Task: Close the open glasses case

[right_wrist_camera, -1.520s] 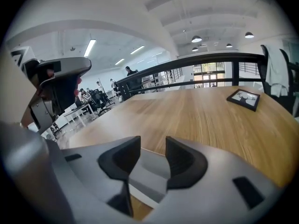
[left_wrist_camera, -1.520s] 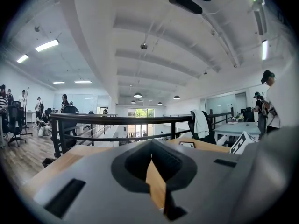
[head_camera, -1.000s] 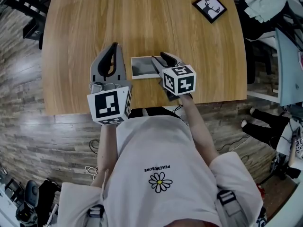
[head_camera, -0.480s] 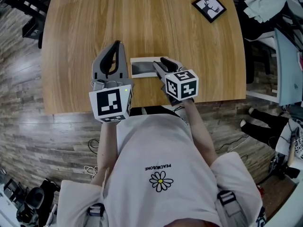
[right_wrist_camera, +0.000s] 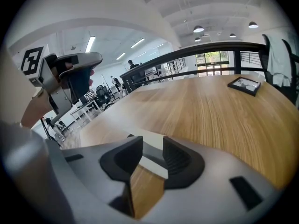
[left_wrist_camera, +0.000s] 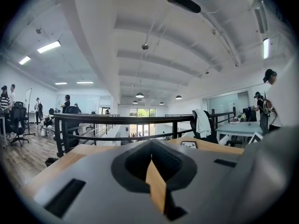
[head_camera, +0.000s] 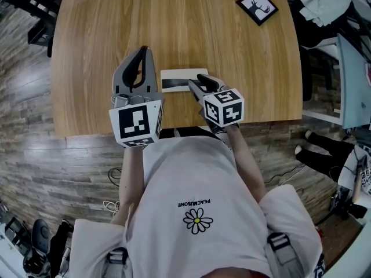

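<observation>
Comparing with a second earlier, found glasses case [head_camera: 177, 80] lid folded over: grey interior gone, only white top and dark strip left showing. Logged right gripper [head_camera: 199, 84] jaws as having just been closing, now clamped fairly wide on case's white right end. Judged closing nearly done. Found left gripper [head_camera: 141, 54] pinched together, empty, left of case. Located case near middle of desk's [head_camera: 174, 22] near edge. Could not make out seam or latch; right end hidden under gripper.

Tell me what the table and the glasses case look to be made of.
Table: wood or wood-look laminate, with warm lengthwise grain and a soft satin sheen. Glasses case: pale, smooth outside and dark grey lining. Its thin flat panels suggest covered board or faux leather, but the look leaves that open.
</observation>
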`<move>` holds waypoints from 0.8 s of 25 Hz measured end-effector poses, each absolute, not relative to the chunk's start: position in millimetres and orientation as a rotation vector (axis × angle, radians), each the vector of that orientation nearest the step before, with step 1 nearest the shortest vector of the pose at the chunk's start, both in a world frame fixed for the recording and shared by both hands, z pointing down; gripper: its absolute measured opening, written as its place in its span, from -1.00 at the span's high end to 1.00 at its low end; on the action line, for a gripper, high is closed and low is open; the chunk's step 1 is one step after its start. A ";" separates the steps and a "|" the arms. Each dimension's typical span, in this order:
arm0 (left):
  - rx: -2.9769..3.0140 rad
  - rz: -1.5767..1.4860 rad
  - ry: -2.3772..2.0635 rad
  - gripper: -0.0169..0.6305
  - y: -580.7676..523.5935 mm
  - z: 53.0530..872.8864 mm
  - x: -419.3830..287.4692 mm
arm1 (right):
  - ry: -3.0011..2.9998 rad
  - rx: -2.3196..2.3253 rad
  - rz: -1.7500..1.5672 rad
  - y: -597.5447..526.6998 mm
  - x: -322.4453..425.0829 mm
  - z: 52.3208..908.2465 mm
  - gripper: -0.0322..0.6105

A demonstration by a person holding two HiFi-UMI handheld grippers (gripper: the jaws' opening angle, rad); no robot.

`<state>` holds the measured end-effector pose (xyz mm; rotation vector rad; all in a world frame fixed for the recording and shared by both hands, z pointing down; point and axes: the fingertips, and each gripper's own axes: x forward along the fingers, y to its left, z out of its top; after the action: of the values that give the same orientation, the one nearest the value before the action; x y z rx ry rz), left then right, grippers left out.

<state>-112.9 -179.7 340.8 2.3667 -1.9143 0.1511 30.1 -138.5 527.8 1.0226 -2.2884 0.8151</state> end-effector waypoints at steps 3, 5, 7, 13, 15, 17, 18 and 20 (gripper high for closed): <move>2.364 0.160 -1.926 0.90 -179.9 341.7 -113.6 | -2.284 1.009 0.822 -134.5 30.8 530.2 0.51; 2.364 0.164 -1.929 0.90 -179.2 342.5 -113.3 | -2.280 0.999 0.829 -131.3 31.4 532.2 0.51; 2.364 0.165 -1.928 0.90 -178.8 342.6 -113.1 | -2.274 0.993 0.836 -127.9 31.5 534.4 0.51; 2.369 0.163 -1.938 0.90 -177.2 339.1 -113.7 | -2.243 0.964 0.859 -114.8 32.8 546.5 0.52; 2.369 0.171 -1.934 0.90 -177.4 341.7 -113.0 | -2.223 0.947 0.845 -108.2 33.7 555.2 0.53; 2.367 0.184 -1.931 0.90 -176.9 344.7 -113.1 | -2.196 0.944 0.840 -101.8 34.4 565.9 0.52; 2.365 0.187 -1.930 0.90 -176.5 345.4 -113.3 | -2.188 0.952 0.845 -99.9 35.1 570.2 0.52; 2.364 0.189 -1.929 0.90 -176.3 345.5 -113.0 | -2.184 0.980 0.864 -100.2 37.2 573.1 0.53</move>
<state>-113.0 -176.3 345.5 2.3641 -1.9291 0.1885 37.2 -100.2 573.1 0.9797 -2.1839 0.8642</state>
